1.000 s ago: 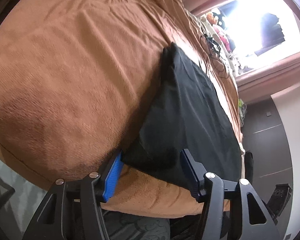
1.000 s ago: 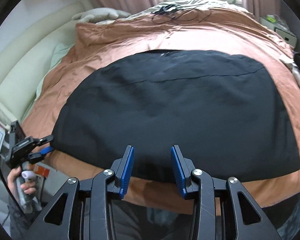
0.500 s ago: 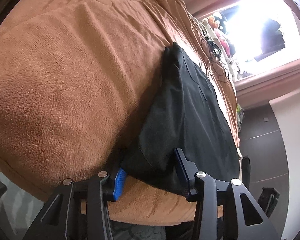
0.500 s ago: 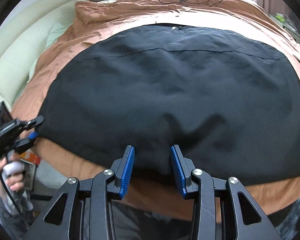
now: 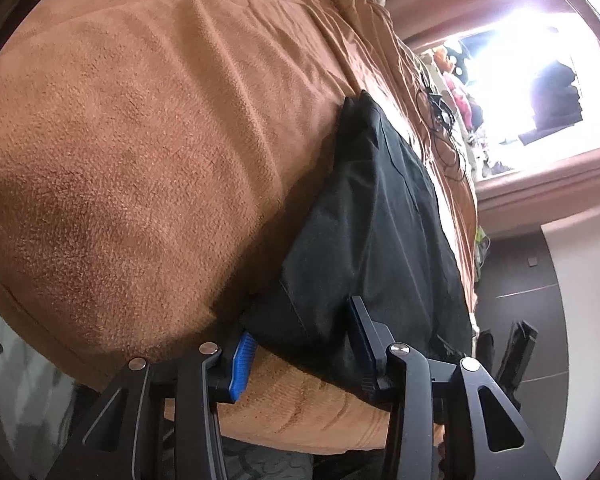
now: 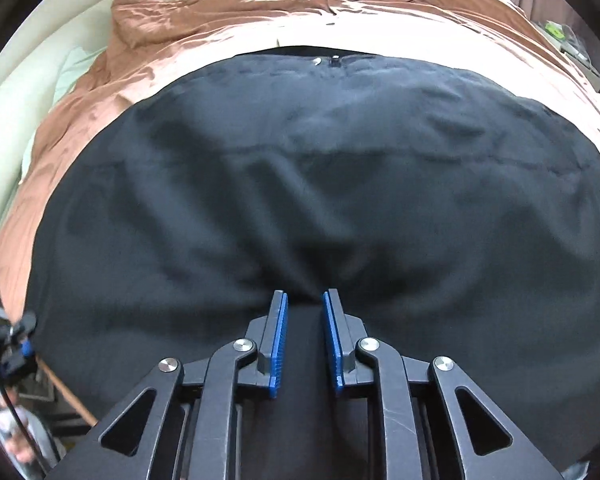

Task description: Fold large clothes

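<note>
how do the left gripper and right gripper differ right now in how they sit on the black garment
The left gripper sits at a near corner of the black garment, its jaws wide around bunched cloth; the right gripper sits at the middle of the near edge, its jaws narrow and closing on a pinched fold. The left sees the garment edge-on, the right sees it spread across the brown blanket. Both have blue pads.

No text, label, brand, number or sign can be read in either view.
</note>
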Available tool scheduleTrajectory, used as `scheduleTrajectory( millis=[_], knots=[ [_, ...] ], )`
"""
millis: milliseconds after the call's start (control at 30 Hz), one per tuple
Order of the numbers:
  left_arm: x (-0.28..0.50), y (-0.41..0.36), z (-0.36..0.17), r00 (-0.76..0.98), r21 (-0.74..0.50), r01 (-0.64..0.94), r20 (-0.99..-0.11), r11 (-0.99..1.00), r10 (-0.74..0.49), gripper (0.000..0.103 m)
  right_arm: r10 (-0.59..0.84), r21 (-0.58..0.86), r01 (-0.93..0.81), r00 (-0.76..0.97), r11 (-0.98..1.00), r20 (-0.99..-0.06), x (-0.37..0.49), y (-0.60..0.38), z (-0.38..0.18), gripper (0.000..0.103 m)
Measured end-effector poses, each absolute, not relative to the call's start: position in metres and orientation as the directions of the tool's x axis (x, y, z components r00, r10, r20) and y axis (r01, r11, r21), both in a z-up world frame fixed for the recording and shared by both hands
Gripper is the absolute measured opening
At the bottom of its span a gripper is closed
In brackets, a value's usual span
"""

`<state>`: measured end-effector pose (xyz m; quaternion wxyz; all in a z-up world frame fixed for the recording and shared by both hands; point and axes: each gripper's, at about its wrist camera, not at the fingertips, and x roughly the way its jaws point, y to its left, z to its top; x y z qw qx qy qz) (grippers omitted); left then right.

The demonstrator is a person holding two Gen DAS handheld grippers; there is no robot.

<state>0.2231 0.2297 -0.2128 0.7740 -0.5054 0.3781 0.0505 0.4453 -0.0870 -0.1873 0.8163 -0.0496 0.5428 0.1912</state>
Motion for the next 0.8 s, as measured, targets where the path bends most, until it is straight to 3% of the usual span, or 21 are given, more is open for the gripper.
scheduleTrajectory(
  millis=[633,800],
  knots=[
    [0.204,0.237,-0.226,0.734,-0.79,-0.499,-0.604,0.355,-0.31,0.034,0.165,0.052,-0.294,0.375,0.954,-0.912,0.558,-0.048,-0.188,0.014],
    [0.201,0.238,-0.228,0.739,-0.8,-0.497,-0.594,0.336,-0.319,0.032,0.188,0.09,-0.262,0.38,0.961,-0.905,0.572,-0.051,-0.193,0.012]
  ],
)
